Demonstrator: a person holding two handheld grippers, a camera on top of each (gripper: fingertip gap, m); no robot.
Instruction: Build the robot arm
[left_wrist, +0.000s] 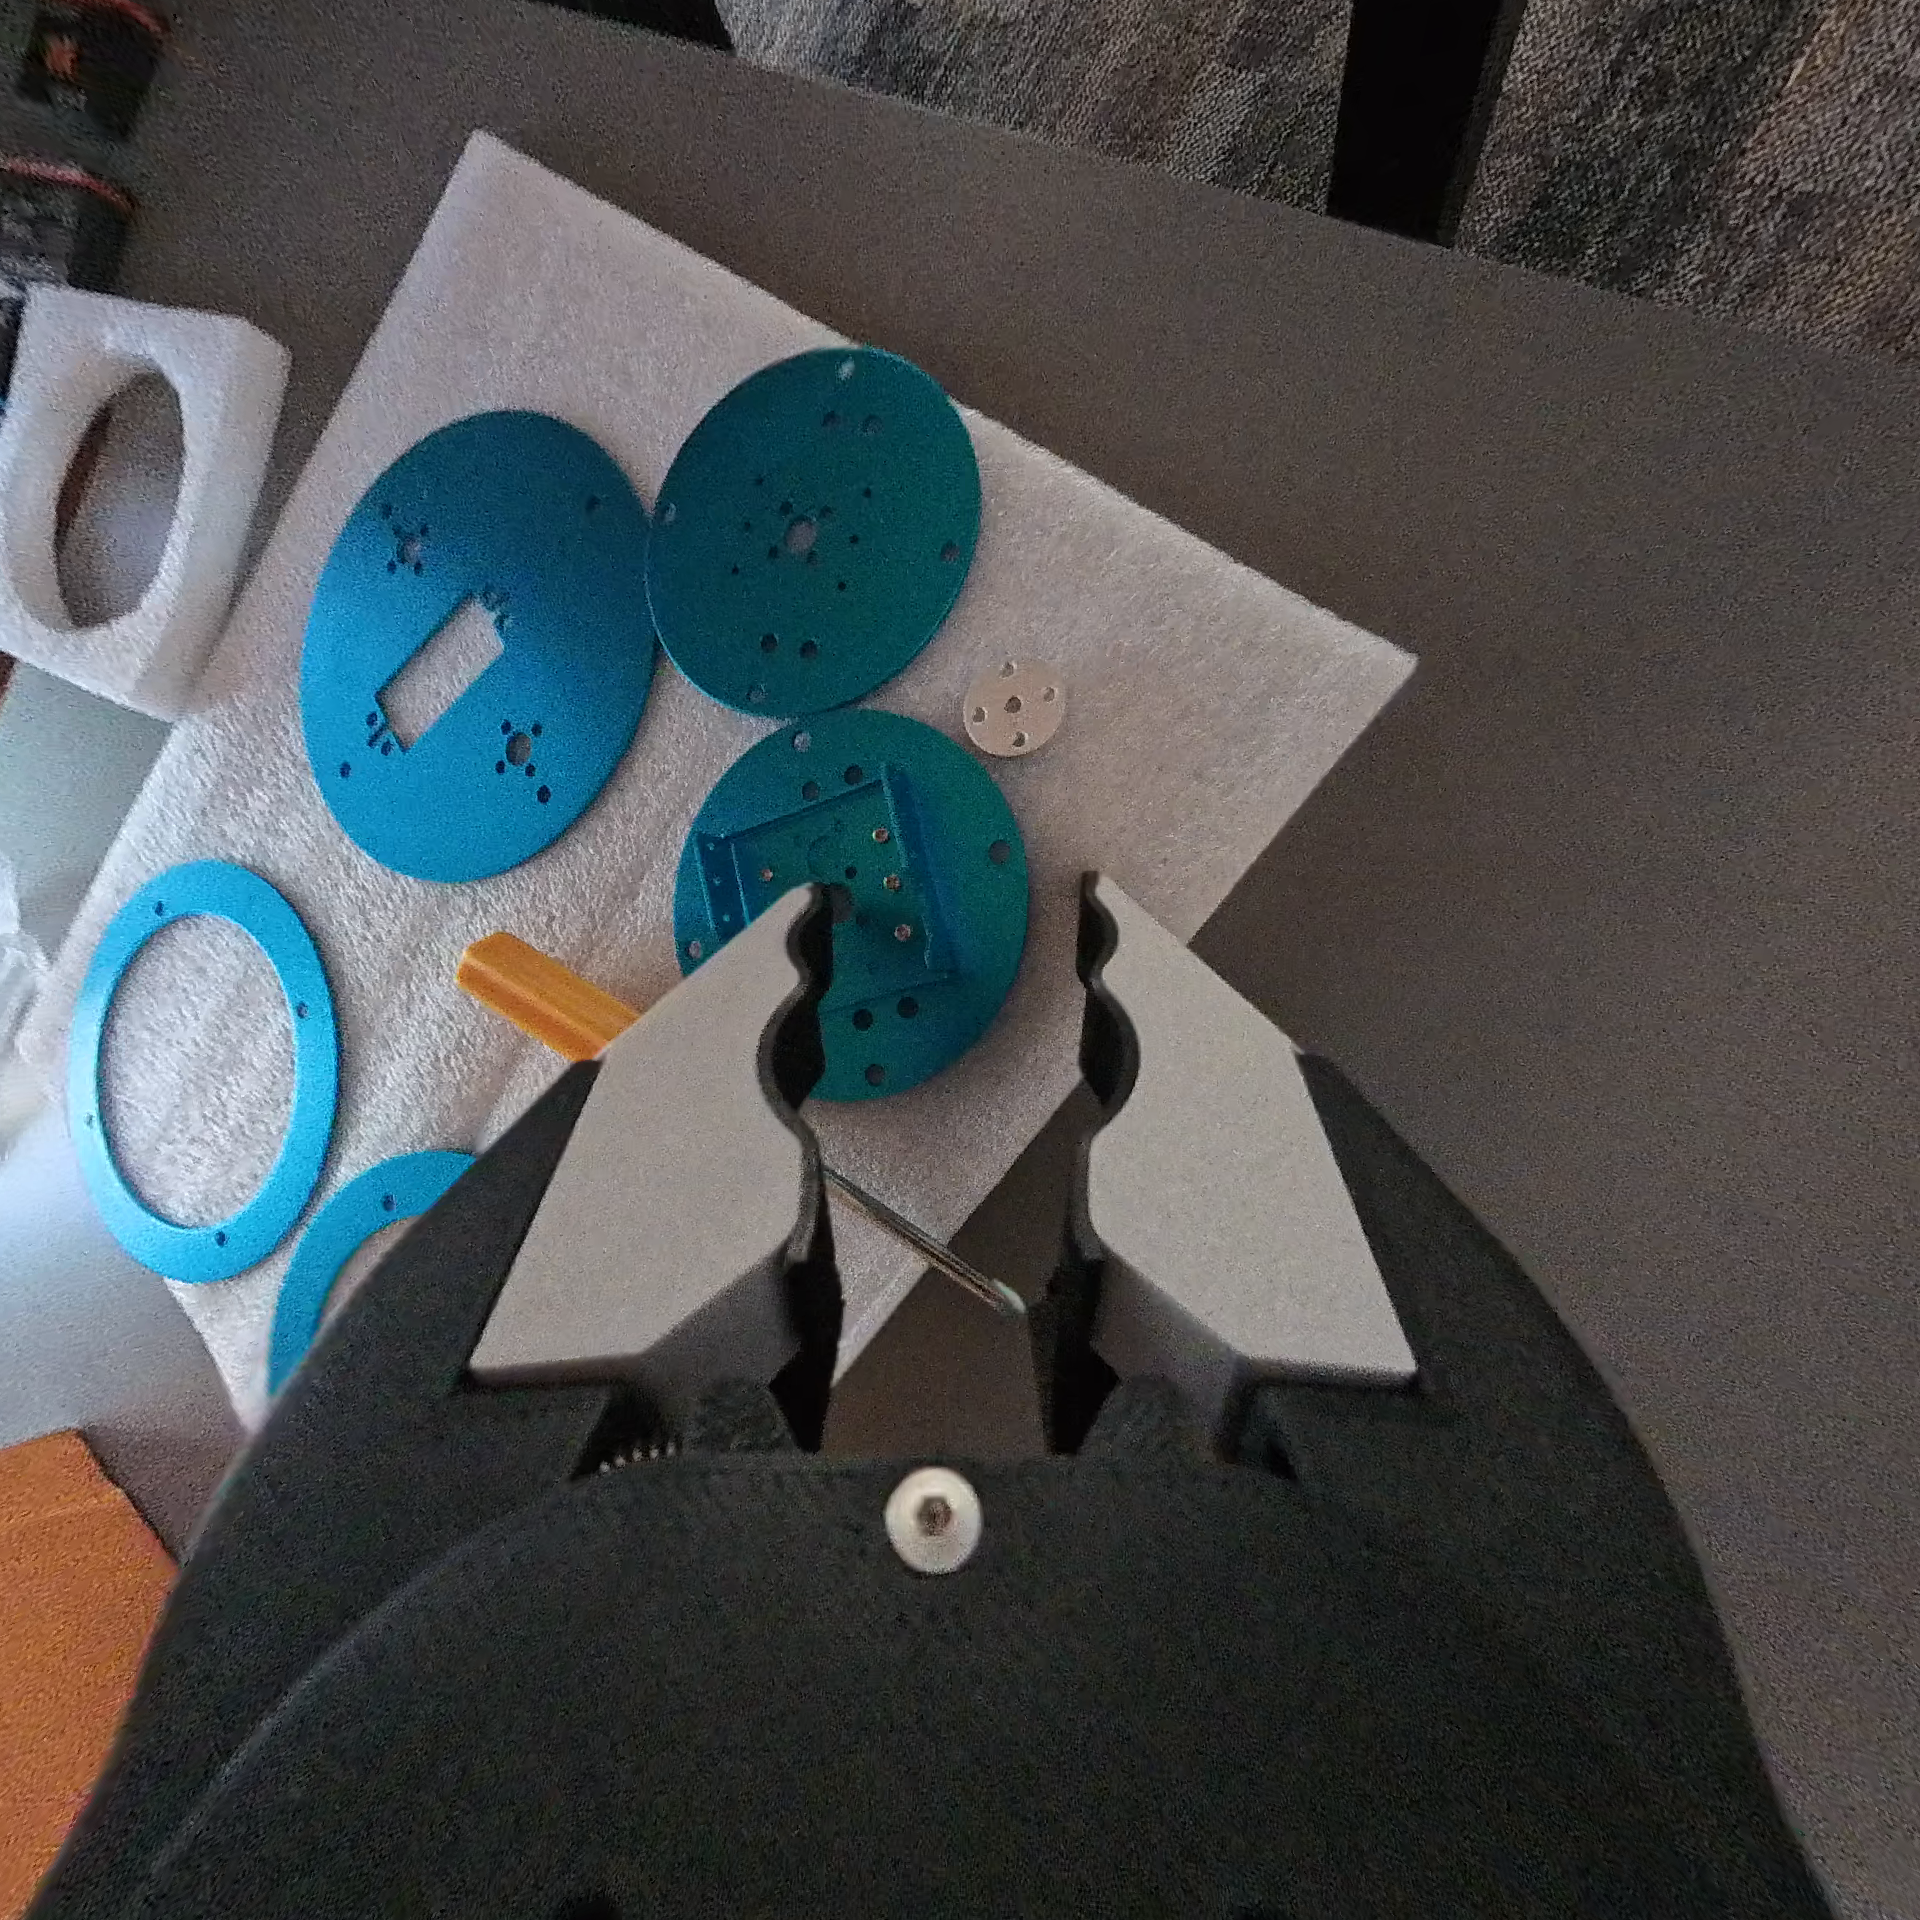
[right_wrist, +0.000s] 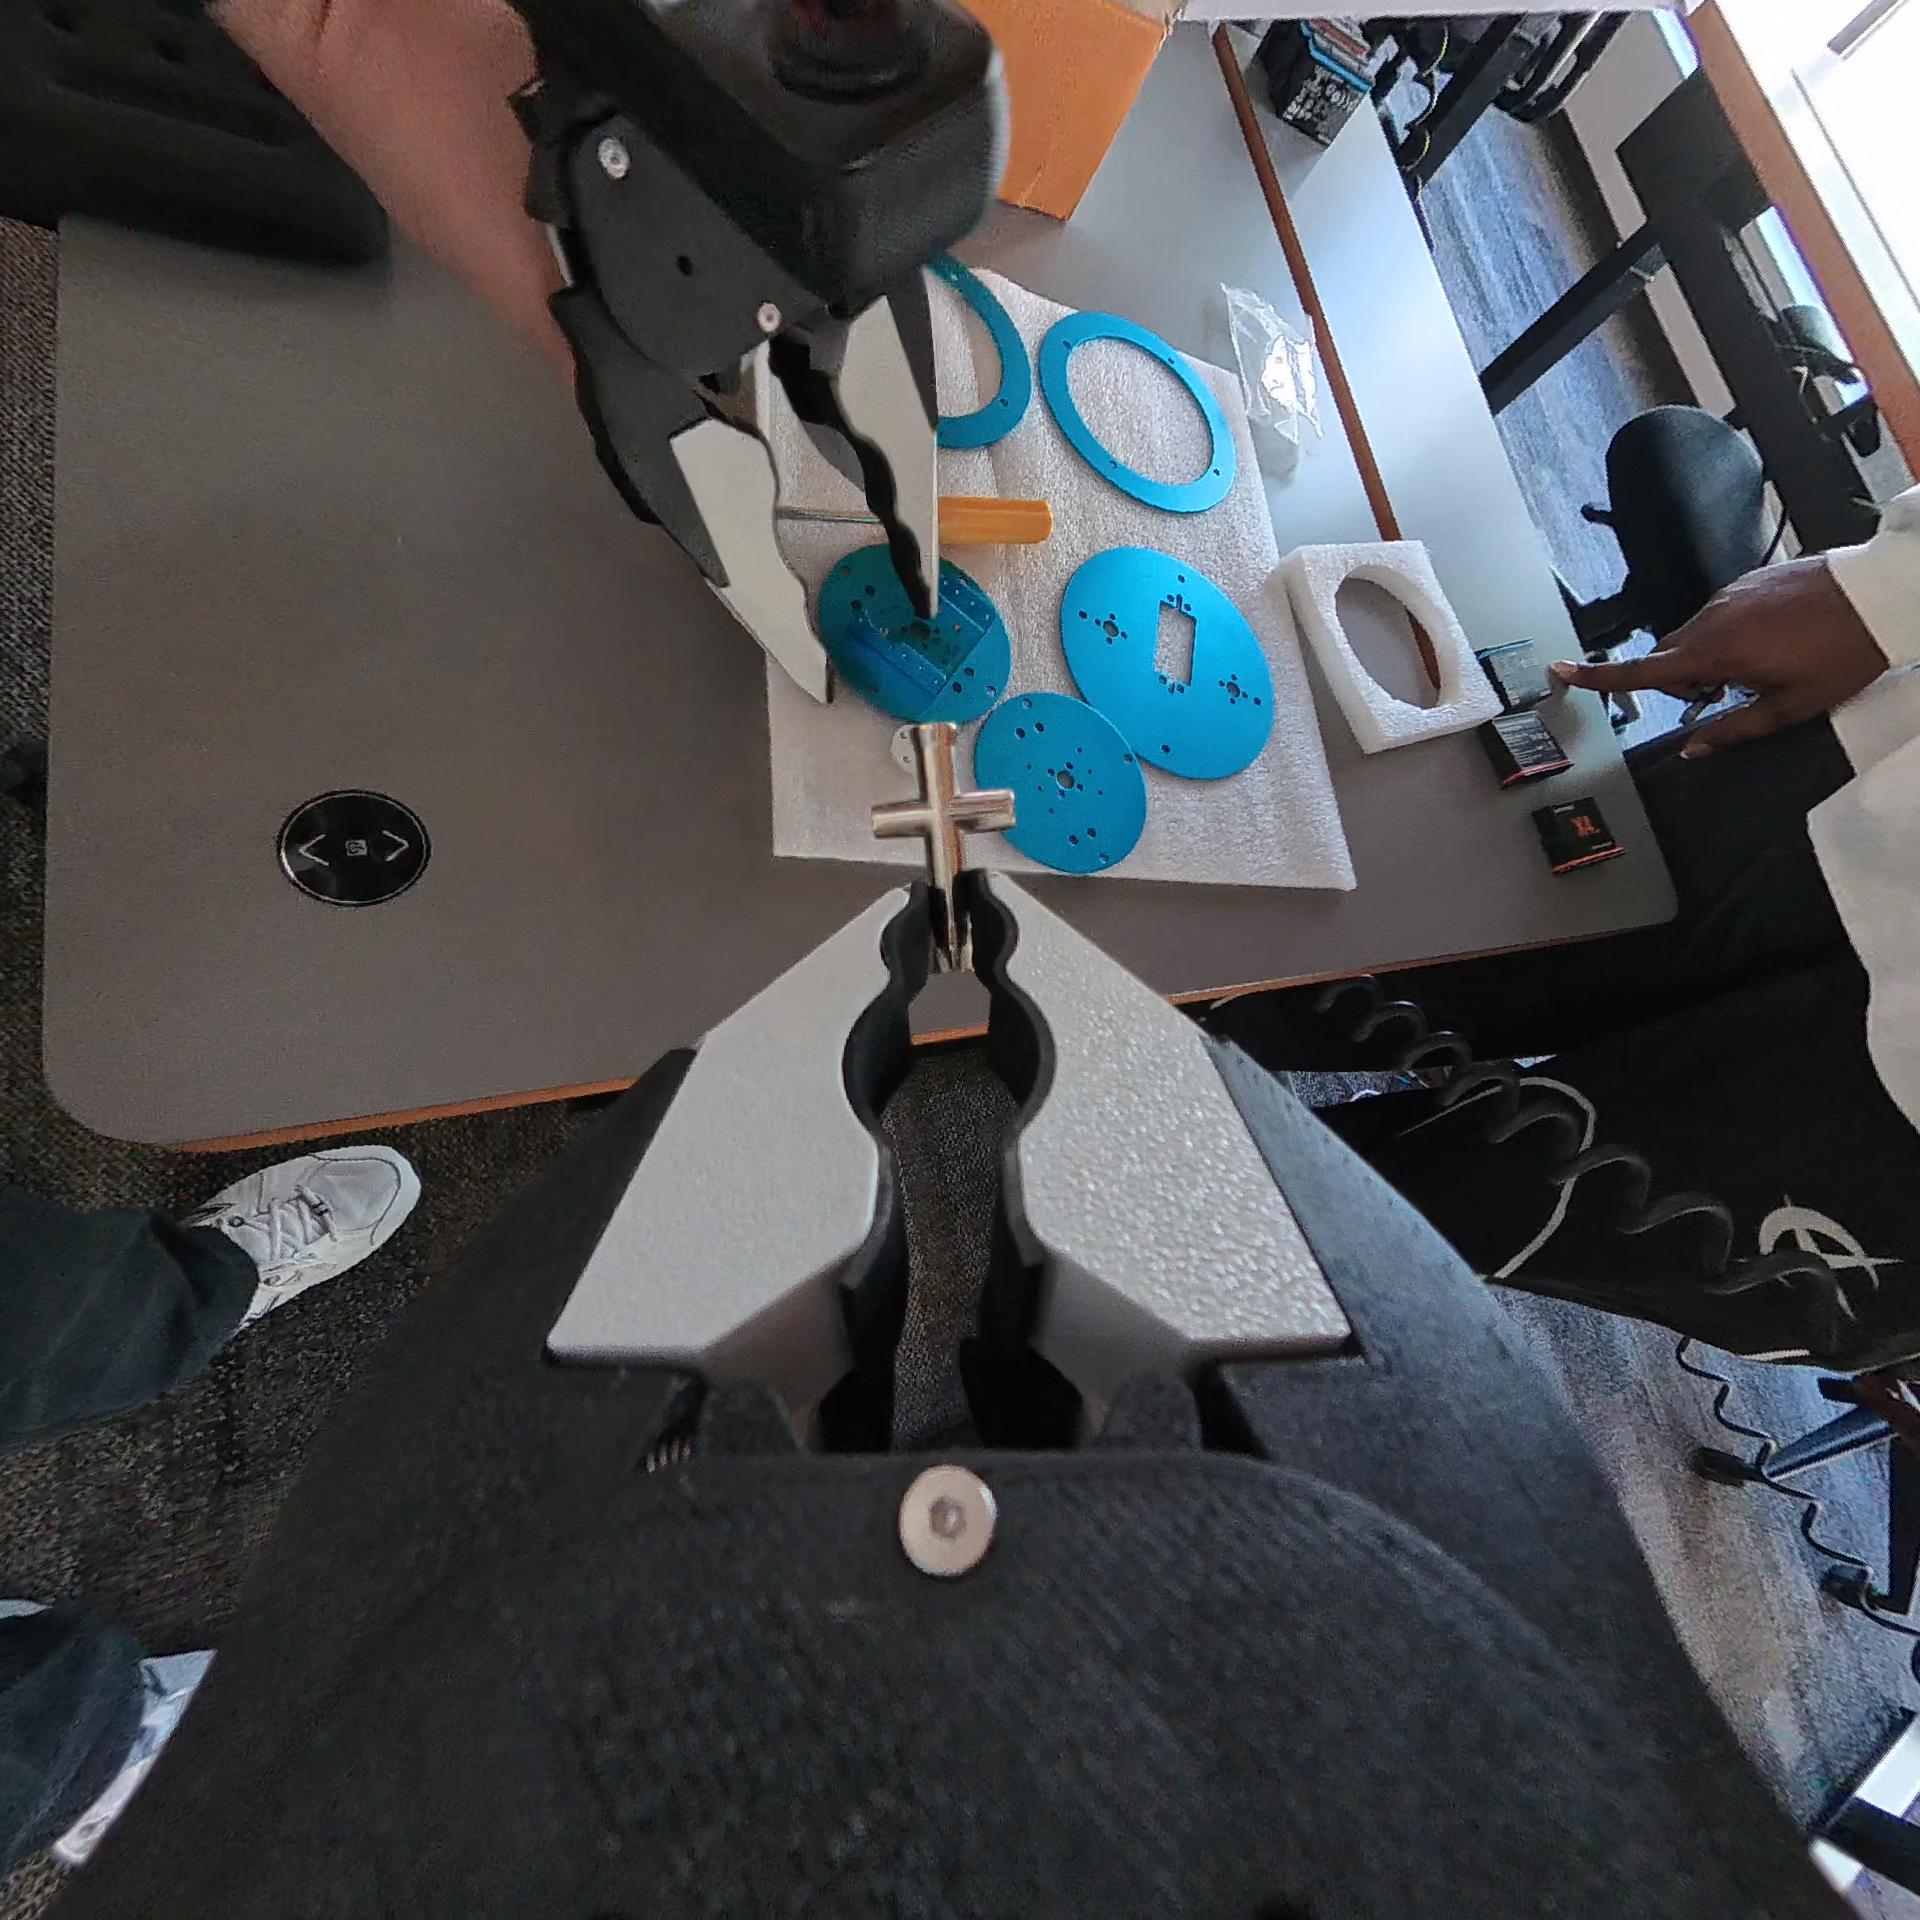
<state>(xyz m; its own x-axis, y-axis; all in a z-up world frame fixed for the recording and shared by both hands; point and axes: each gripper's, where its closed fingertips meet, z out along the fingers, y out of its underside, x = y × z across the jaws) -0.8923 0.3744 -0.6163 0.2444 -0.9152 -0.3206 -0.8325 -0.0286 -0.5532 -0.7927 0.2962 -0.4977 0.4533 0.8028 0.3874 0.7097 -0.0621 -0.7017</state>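
My left gripper (left_wrist: 948, 896) is open and holds nothing. It hangs just above a small blue disc with a square bracket on it (left_wrist: 894, 831), which lies on a white foam sheet (left_wrist: 1195, 665). The right wrist view shows the left gripper (right_wrist: 873, 634) with its fingers spread over this disc (right_wrist: 966, 665). My right gripper (right_wrist: 943, 891) is shut on a shiny metal cross-shaped wrench (right_wrist: 940, 810) and holds it by one arm above the foam sheet's near edge. A small silver hub disc (left_wrist: 1011, 707) lies beside the bracket disc.
On the foam lie two larger blue discs (left_wrist: 478, 644) (left_wrist: 816, 530), two blue rings (left_wrist: 203, 1070), and a screwdriver with a yellow handle (left_wrist: 540, 992). A white foam frame (left_wrist: 125, 509) sits on the grey table (left_wrist: 1455, 520). A person's hand (right_wrist: 1745, 644) rests at the table's right edge. My right fingertips sit around 20 cm from my left ones.
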